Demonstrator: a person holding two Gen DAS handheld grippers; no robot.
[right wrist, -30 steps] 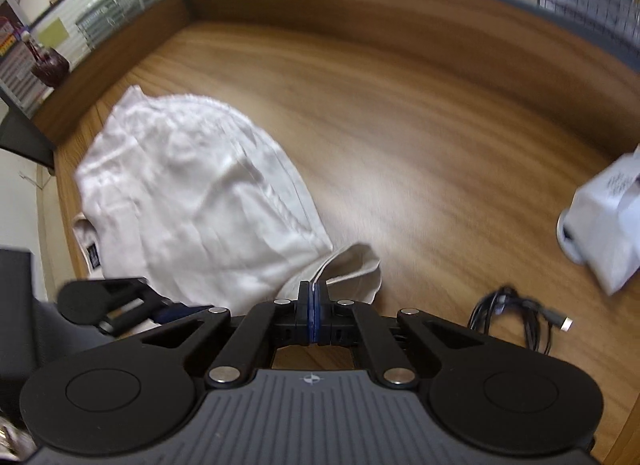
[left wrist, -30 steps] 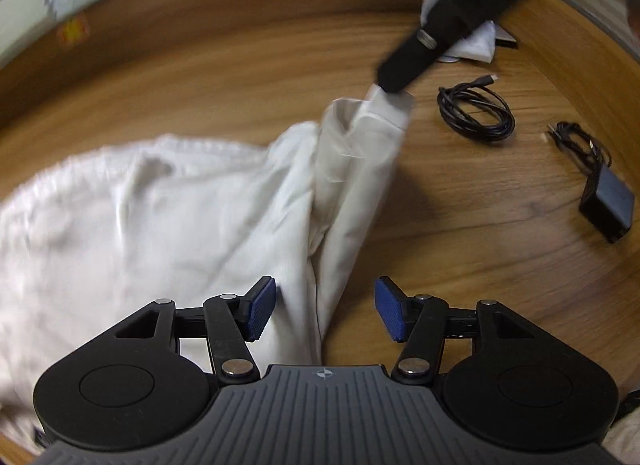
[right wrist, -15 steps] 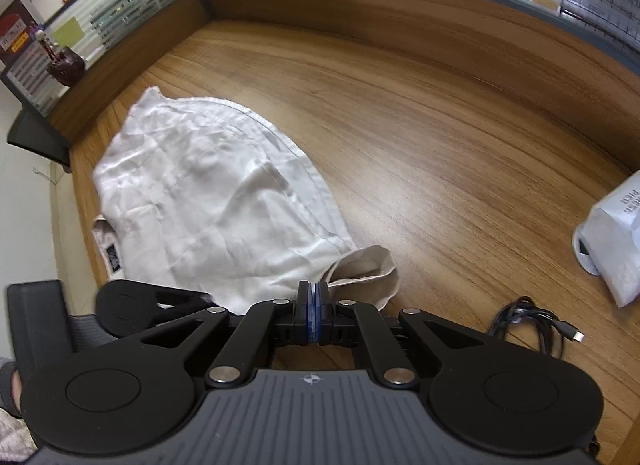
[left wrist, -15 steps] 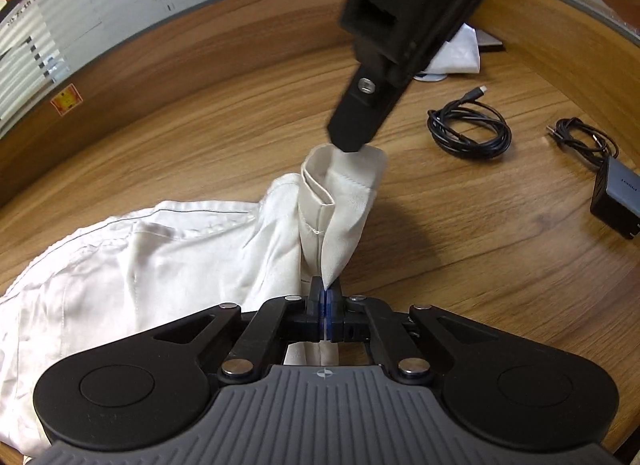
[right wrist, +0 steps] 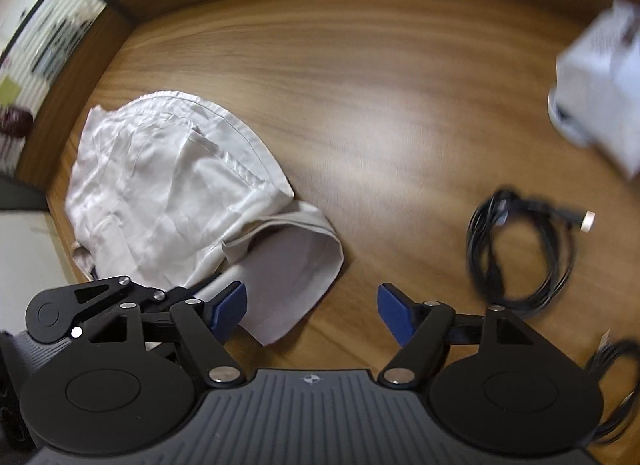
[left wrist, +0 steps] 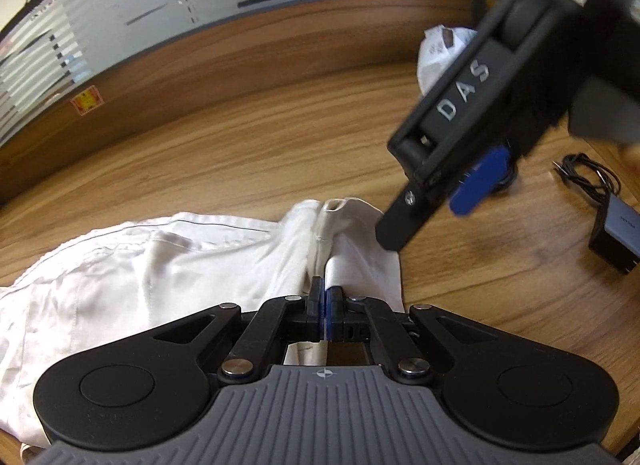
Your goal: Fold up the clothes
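We see a wooden table point(right wrist: 360, 85) with a smooth, faintly glossy grain that catches a soft sheen near its middle. On it, at about nine o'clock in the right wrist view, lies a white garment point(right wrist: 168, 193) of thin woven cloth, creased, matt, with stitched seams. The left gripper point(left wrist: 325, 307) is matt black plastic with bright metal rivets, a ribbed grey plastic body and blue rubbery pads. The right gripper point(right wrist: 312, 309) has the same matt plastic and blue pads. At three o'clock a coiled cable point(right wrist: 520, 249) looks like smooth black rubber. At one o'clock a white paper bag point(right wrist: 600, 77) looks crinkled and matt.
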